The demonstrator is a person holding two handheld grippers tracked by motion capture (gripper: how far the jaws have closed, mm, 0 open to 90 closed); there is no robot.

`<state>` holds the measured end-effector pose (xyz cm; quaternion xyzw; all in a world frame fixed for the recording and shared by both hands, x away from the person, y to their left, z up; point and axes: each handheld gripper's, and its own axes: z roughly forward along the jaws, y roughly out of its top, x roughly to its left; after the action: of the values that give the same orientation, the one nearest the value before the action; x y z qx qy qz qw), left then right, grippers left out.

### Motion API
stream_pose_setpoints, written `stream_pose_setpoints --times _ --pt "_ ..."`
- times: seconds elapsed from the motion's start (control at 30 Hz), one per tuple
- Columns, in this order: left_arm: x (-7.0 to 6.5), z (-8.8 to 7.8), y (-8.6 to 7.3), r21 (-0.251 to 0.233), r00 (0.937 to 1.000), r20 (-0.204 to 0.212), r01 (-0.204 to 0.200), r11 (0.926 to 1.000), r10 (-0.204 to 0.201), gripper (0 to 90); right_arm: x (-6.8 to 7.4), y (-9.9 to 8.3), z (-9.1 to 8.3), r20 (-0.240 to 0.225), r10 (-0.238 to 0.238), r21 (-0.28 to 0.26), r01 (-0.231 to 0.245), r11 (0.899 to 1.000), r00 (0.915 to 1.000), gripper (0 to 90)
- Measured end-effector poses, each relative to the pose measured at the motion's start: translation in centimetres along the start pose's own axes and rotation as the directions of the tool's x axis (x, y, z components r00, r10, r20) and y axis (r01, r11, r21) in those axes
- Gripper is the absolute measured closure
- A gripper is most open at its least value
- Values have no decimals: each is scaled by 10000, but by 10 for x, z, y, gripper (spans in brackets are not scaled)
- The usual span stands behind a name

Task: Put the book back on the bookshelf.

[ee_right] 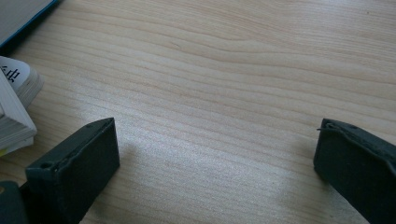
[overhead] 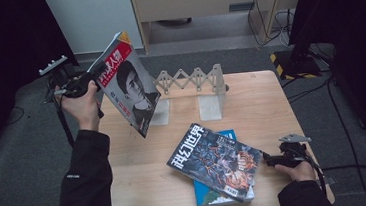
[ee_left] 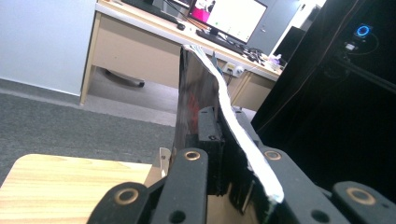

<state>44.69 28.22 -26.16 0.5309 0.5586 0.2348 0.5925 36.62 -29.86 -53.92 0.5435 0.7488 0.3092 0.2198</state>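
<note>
My left gripper [overhead: 97, 78] is raised over the table's back left corner, shut on the edge of a magazine [overhead: 129, 82] with a red title band and a dark photo cover. The magazine hangs tilted in the air. In the left gripper view it stands edge-on [ee_left: 205, 88] between the closed jaws of the left gripper [ee_left: 224, 154]. My right gripper [overhead: 269, 160] rests low at the table's front right, open, with bare wood between its jaws [ee_right: 215, 163]. Just left of it lies a dark comic-style magazine [overhead: 216, 160] on top of a blue book [overhead: 214, 195].
An expanding white book rack [overhead: 194, 82] with two upright end plates stands at the back middle of the wooden table [overhead: 256, 101]. Page edges of the stacked magazines [ee_right: 14, 112] lie close to my right gripper's left jaw. Cables run over the floor behind.
</note>
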Motion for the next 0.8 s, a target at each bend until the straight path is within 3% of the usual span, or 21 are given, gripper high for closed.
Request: stream_pose_setpoints --times 0.23,0.5,0.8 --pt "-3 25 -14 219 9988 -243 -413 9989 418 857 0 0 0 -13 10 14 -10 10000 10000 5" --pt "7 41 -31 110 9987 -443 -236 9997 240 857 1 0 0 -34 -41 9 41 10000 10000 5" --pt "6 49 -47 124 9943 -610 -867 9962 873 856 1 0 0 -28 -60 -18 60 10000 10000 5"
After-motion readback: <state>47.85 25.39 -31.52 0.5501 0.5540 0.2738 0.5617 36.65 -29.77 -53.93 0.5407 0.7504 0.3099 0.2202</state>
